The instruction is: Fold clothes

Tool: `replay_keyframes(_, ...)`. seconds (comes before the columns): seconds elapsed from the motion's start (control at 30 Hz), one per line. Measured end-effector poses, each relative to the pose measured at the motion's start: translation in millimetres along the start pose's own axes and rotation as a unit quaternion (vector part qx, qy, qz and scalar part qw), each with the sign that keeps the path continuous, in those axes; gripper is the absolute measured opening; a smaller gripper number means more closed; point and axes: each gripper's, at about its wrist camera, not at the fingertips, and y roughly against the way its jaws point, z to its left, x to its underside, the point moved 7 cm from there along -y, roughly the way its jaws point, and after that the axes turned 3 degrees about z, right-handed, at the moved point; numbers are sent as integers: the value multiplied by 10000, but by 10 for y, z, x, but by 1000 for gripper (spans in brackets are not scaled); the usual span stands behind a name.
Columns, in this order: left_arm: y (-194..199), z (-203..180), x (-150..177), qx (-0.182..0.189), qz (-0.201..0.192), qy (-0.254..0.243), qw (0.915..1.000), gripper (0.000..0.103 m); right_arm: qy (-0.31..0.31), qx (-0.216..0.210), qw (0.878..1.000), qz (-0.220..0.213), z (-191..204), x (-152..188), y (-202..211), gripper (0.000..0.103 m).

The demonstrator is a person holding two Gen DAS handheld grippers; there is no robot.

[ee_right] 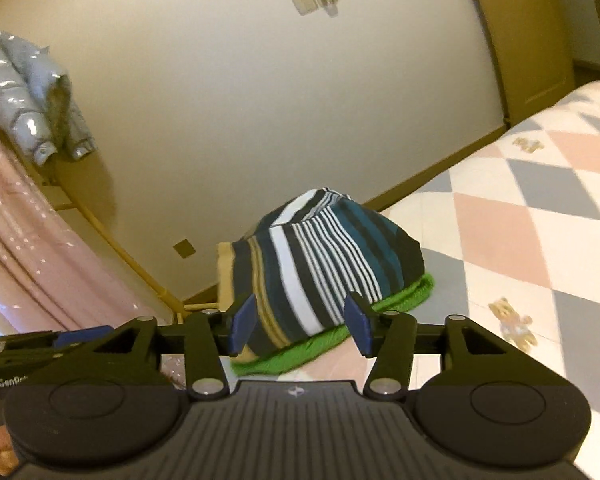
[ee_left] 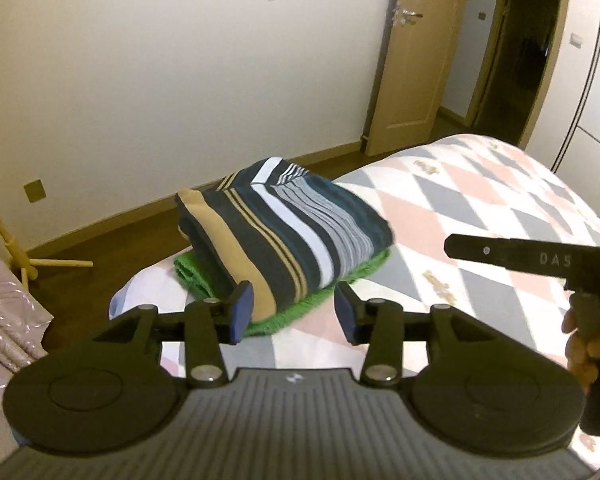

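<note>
left tool: jaws wide, empty, just short of the stack
right tool: jaws wide, empty, same approach
striped garment: folded, on top of green cloth, at the bed corner near the edge
risk: nudging the stack could slide it off the bed; gripping only the top layer could undo the fold
hidden: most of the green cloth under the stripes; garment type unclear; right view blurred; hand cut off at frame edge

I saw a folded garment striped navy, teal, white and tan, lying on a bright green one. The bedspread carried pink, grey and white diamonds. My gripper pads were blue.
</note>
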Motion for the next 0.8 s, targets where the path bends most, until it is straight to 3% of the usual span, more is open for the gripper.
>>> replay_keyframes(0.17, 541, -202, 164, -121, -34, -32, 9999, 48, 103, 125, 9997, -185, 209, 125, 597, 73)
replay_keyframes(0.27, 839, -307, 251, -204, -84, -71, 9997, 57, 179, 188, 9993, -276, 310, 206, 942, 82)
replay_keyframes(0.3, 937, -343, 282, -254, -91, -110, 9996, 65, 215, 214, 9991, -288, 337, 240, 1028, 87)
replay_keyframes(0.47, 1291, -501, 440, -398, -10, -120, 9991, 75, 388, 302, 9985, -221, 501, 442, 1423, 99)
replay_keyframes(0.6, 1489, -611, 553, -554, 27, -159, 9983, 86, 410, 367, 9982, -242, 572, 567, 1657, 101)
replay_keyframes(0.7, 1637, -685, 635, -732, 2, -175, 9972, 100, 451, 417, 9979, -225, 602, 653, 1798, 101)
replay_keyframes(0.8, 1709, -723, 724, -891, 17, -102, 9960, 102, 521, 528, 9970, -238, 599, 722, 1886, 103)
